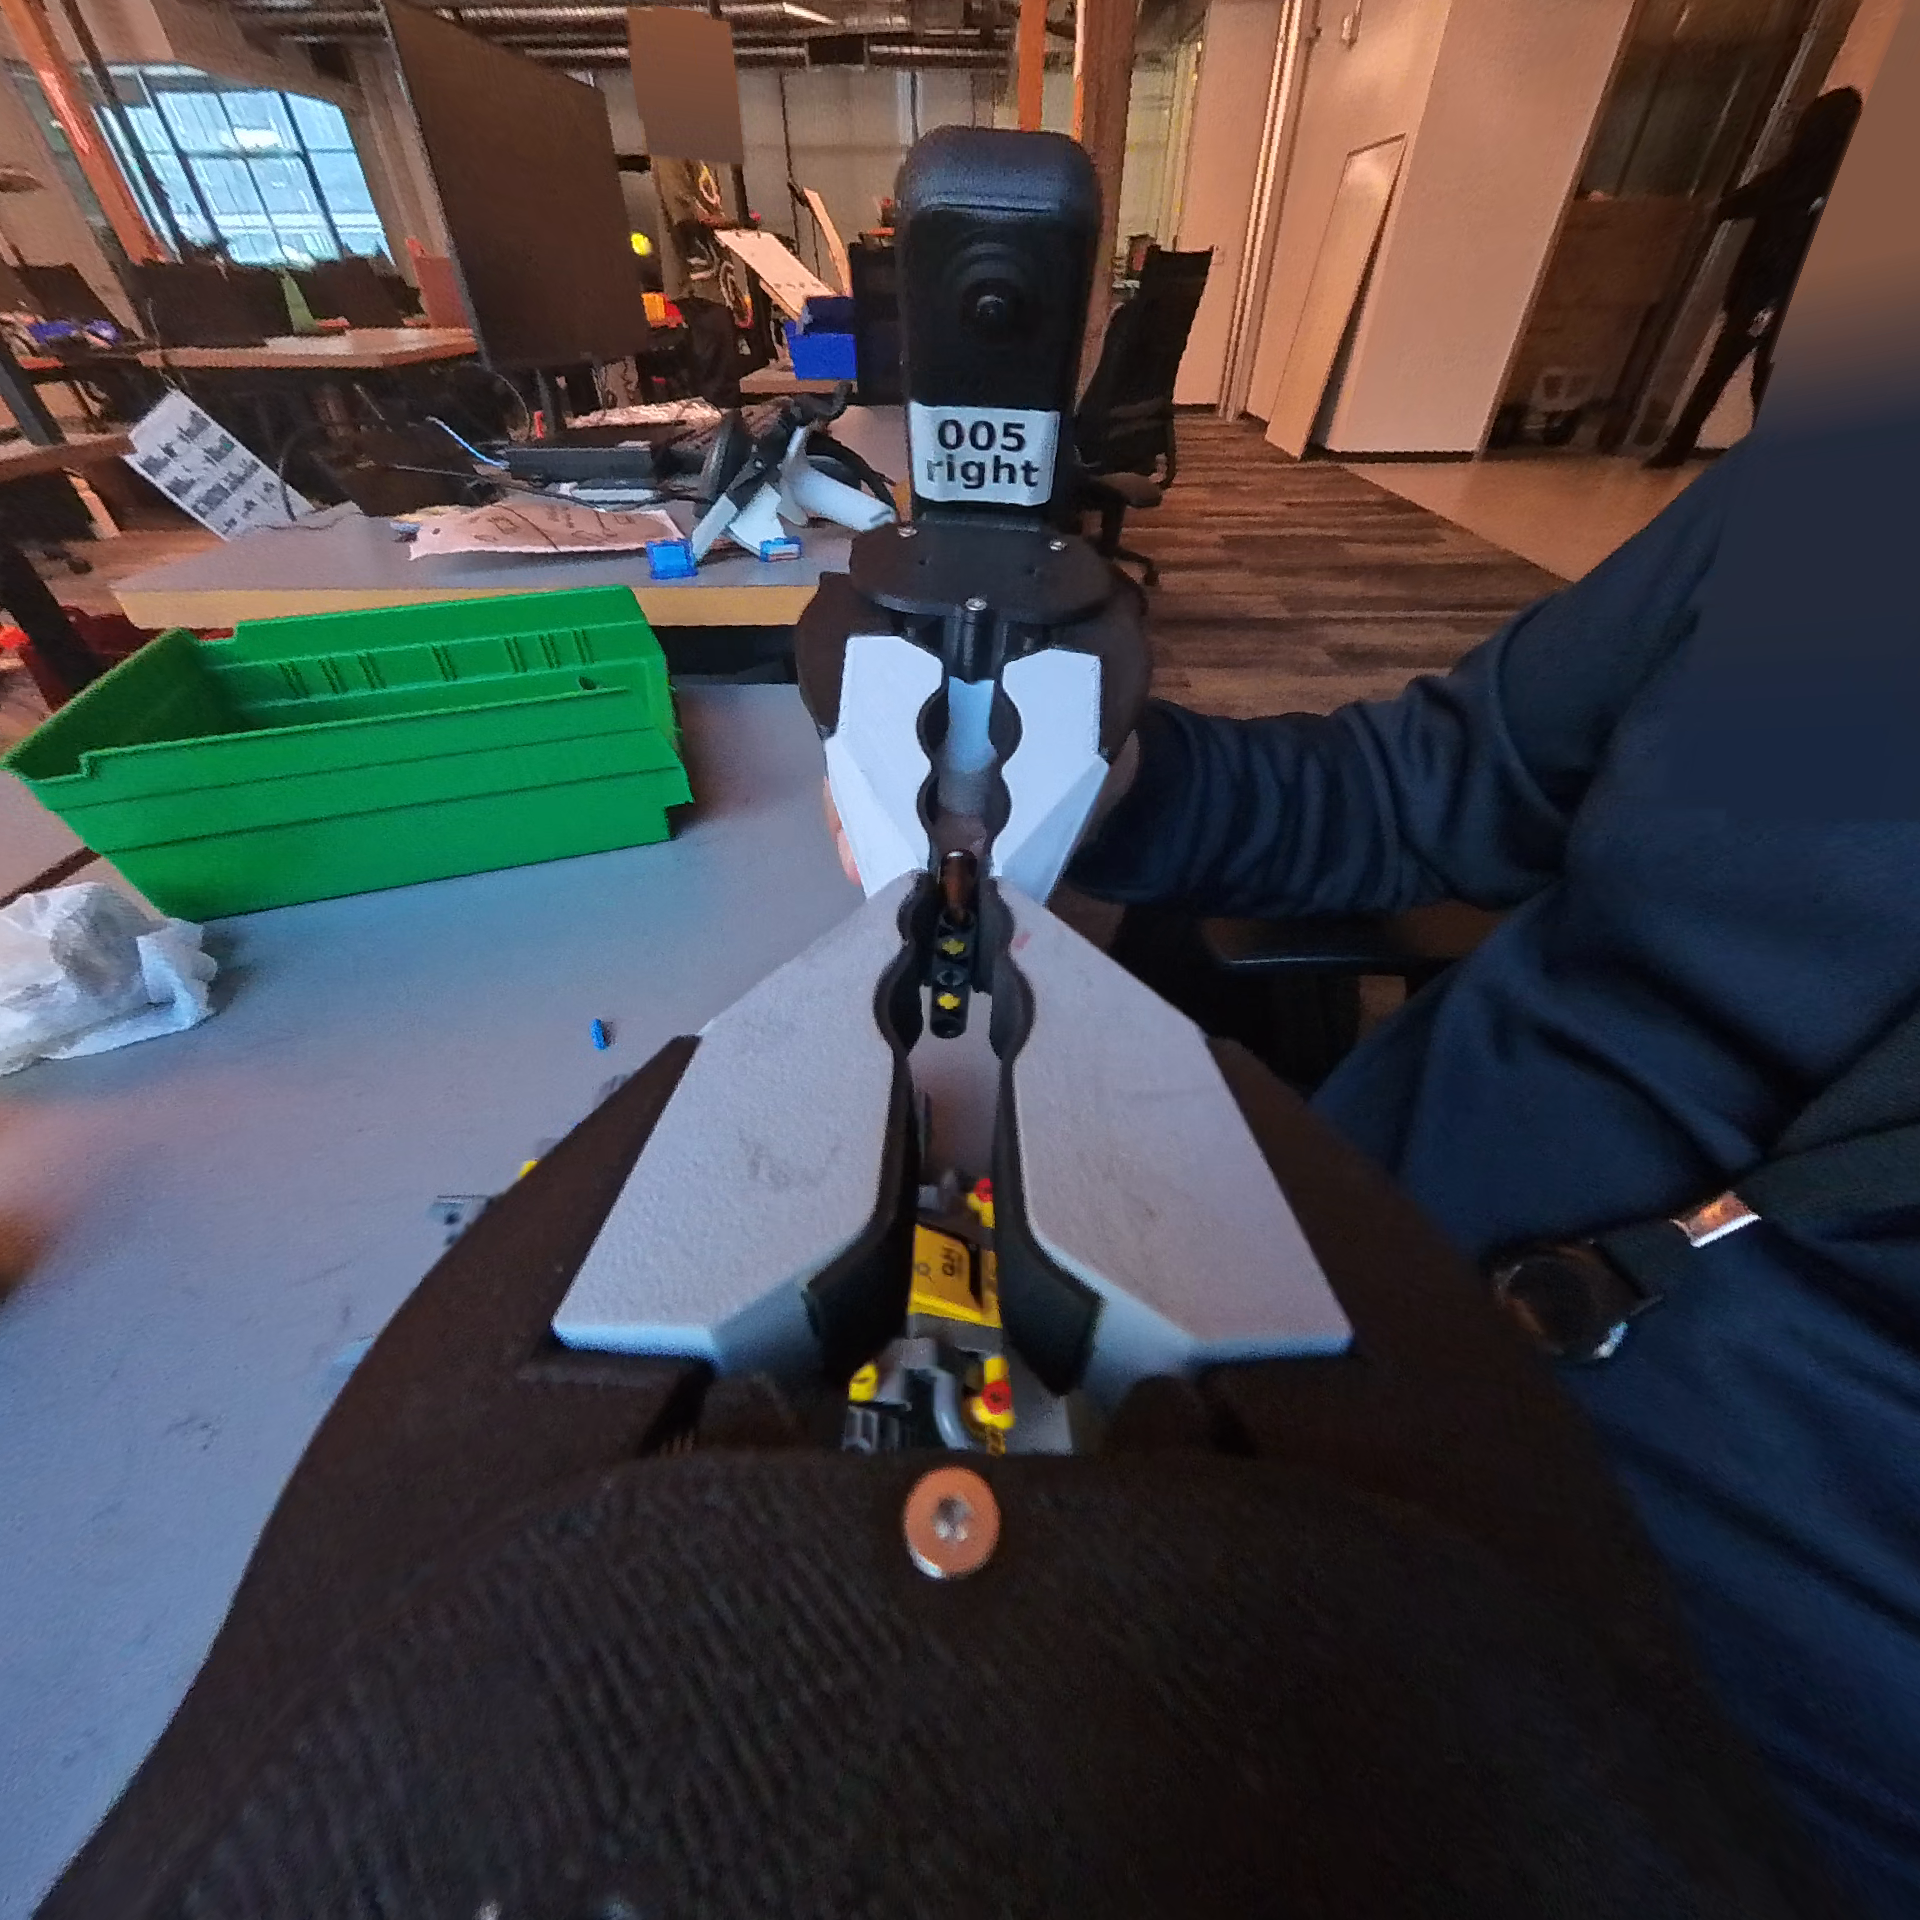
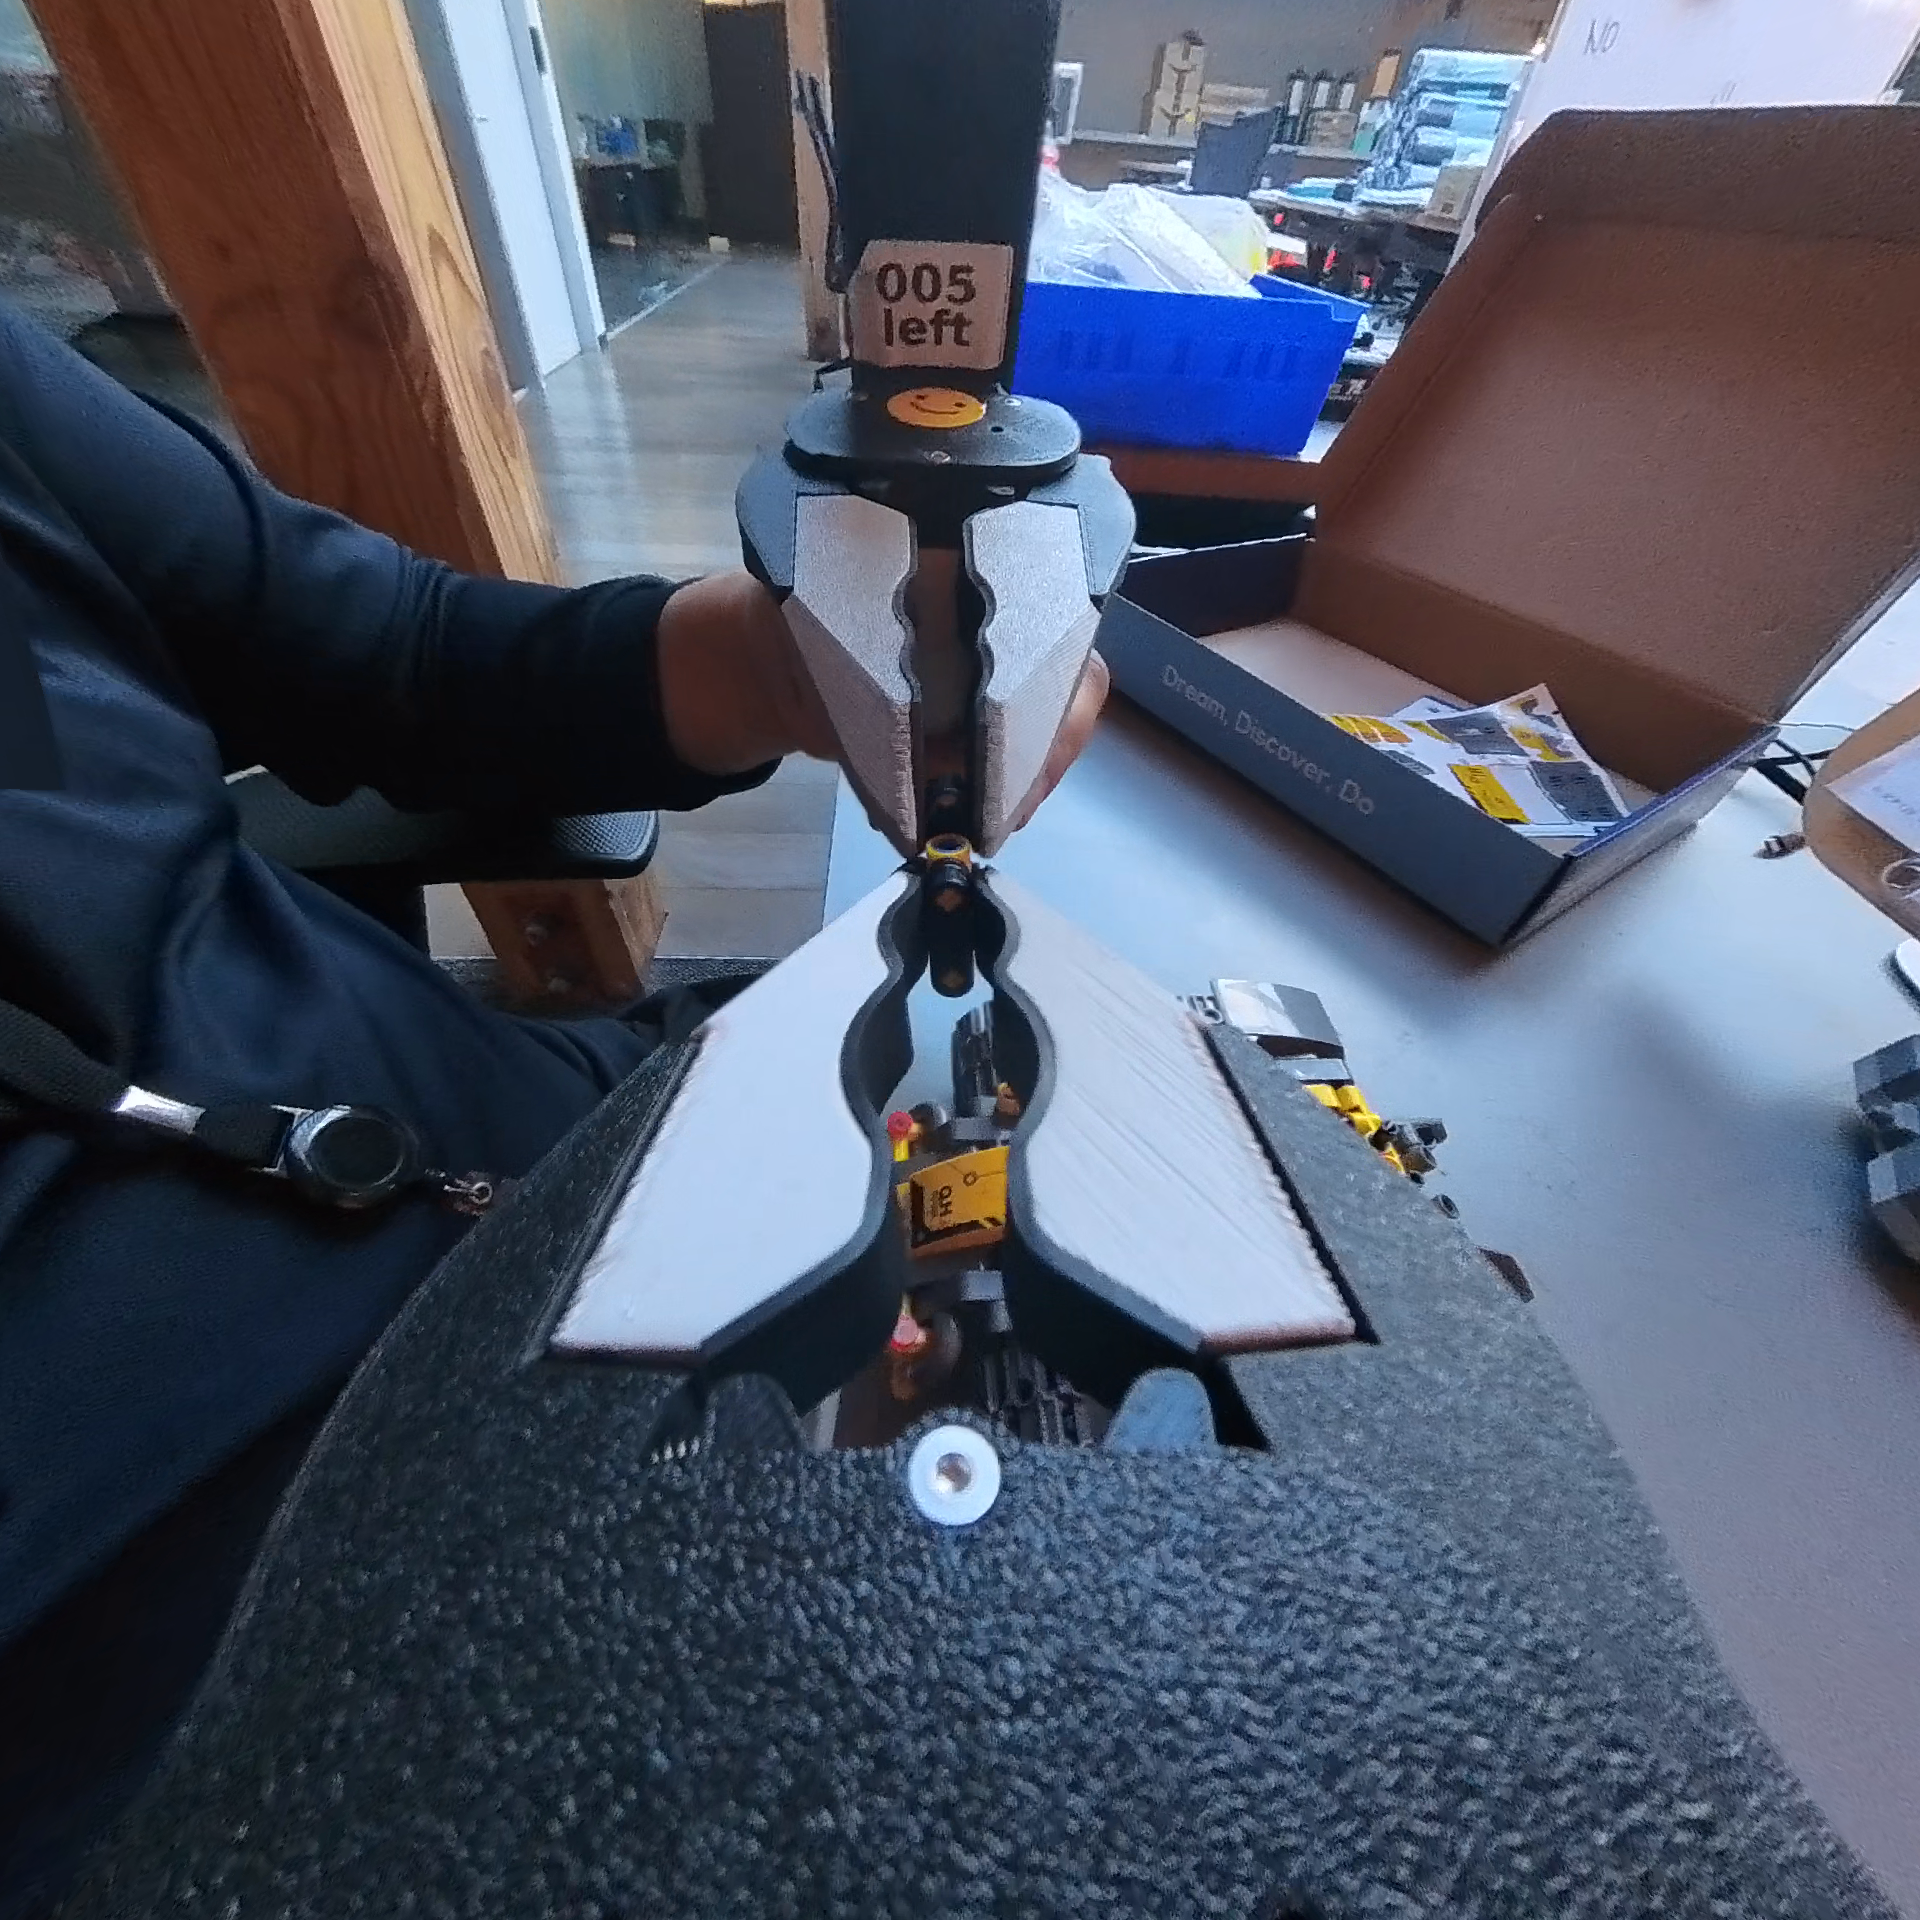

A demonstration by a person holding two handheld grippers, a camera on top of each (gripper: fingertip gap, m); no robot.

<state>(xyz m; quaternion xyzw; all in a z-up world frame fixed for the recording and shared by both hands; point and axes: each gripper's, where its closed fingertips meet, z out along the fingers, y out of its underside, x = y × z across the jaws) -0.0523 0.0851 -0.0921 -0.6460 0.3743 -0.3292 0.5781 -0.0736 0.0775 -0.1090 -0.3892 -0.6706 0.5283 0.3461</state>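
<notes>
Left wrist view shows the left gripper [image 1: 951,935] with its jaws pinching a short black beam with yellow pins [image 1: 950,971], while the right gripper [image 1: 961,831] meets it tip to tip from 12 o'clock, its jaws closed on what looks like the same piece's far end, probably so each side can brace the part. Both are held in the air above a yellow and black brick-built model [image 2: 951,1195], seen through the gap between the jaws. At 10 o'clock a green bin [image 1: 353,738] sits on the grey counter [image 1: 364,1091], with crumpled plastic [image 1: 94,966] at 9 o'clock. Right wrist view shows an open cardboard box [image 2: 1558,582] at 2 o'clock, with printed sheets [image 2: 1486,758] inside.
</notes>
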